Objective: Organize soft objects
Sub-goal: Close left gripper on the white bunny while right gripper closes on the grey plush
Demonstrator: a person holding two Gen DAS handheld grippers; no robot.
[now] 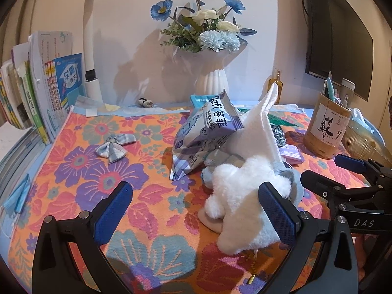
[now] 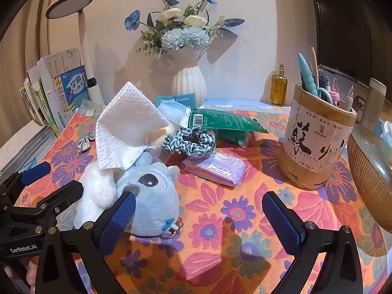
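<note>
Tools (image 1: 196, 210) (image 2: 199, 216) gape (both empty) beside plush toy (image 2: 152, 196), seemingly untouched.

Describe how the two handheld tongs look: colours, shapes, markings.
Both tongs, left and right, have black angular plastic frames with silver bolt heads and two flat fingers faced with blue cross-hatched pads. White lettering reads "GenRobot.AI" on the left and "DAS" on the right. No cables show.

An orange cloth (image 2: 220, 196) with purple, pink and teal flowers covers the worktop. The plush toy (image 2: 152, 196) is pale blue and white, the scrunchie (image 2: 188, 142) dark checked, the packet (image 2: 215, 167) lilac, the pouch (image 2: 225, 122) green, the bow (image 1: 112, 145) blue plaid, the tissue (image 2: 122, 132) white.
</note>
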